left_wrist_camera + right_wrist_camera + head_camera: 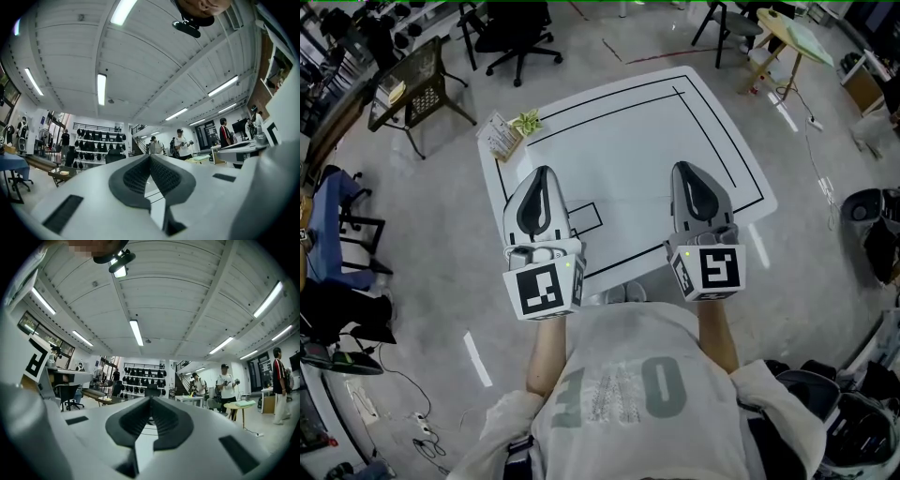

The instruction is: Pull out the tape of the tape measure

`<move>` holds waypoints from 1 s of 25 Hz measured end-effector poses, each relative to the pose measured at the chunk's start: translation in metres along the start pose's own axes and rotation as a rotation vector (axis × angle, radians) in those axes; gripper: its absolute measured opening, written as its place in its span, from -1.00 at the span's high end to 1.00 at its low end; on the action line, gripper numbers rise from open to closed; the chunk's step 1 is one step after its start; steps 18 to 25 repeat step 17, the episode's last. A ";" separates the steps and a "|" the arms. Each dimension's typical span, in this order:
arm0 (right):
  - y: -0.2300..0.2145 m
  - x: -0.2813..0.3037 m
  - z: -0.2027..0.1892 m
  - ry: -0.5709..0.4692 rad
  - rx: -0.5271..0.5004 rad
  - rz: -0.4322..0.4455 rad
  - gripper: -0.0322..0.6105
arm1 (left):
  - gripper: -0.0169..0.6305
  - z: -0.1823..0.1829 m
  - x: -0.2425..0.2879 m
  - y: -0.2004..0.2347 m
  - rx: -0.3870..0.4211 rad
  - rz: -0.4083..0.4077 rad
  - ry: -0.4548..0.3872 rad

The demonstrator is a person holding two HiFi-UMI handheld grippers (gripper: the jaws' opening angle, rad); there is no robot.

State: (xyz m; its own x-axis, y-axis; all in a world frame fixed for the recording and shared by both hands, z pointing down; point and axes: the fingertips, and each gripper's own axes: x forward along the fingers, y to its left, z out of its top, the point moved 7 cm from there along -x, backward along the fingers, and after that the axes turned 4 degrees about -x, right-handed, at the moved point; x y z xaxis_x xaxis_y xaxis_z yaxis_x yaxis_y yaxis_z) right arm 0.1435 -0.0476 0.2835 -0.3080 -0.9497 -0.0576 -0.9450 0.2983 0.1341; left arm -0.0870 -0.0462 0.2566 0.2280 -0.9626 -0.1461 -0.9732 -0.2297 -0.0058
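**Head view.** The left gripper (543,174) and the right gripper (686,169) are held side by side above a white, round-cornered table (722,122). Thin black lines are drawn on the table top. The grippers' smooth white shells and their marker cubes (544,289) cover the table's near edge. A small potted plant with a card (509,131) sits on the far left corner. The floor around the table is glossy grey. On it stand a black swivel chair (517,37), a black mesh-backed chair (417,86) and a small round table with a pale green top (795,36). The tape measure cannot be made out here or in either gripper view.

**Left gripper view.** The two dark, ribbed rubber pads (136,176) meet tip to tip, so the jaws are closed with nothing between them. The gripper points out across the room, under a white ribbed ceiling with strip lights (101,88). Beyond are a wall rack of dark gear (101,138) and several standing people (182,143).

**Right gripper view.** These jaws are also pressed together and hold nothing, and their grooved black pads (166,420) form one wedge. Ahead are the same rack, a white table (190,399) and the green-topped round table on wooden legs.
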 end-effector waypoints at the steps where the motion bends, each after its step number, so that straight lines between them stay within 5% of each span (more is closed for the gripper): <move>1: 0.000 0.000 0.001 0.000 0.000 0.000 0.78 | 0.86 0.001 0.000 0.001 -0.002 0.003 0.001; 25: 0.002 0.001 -0.006 0.025 -0.020 0.015 0.78 | 0.86 -0.008 0.001 0.013 0.005 0.024 0.046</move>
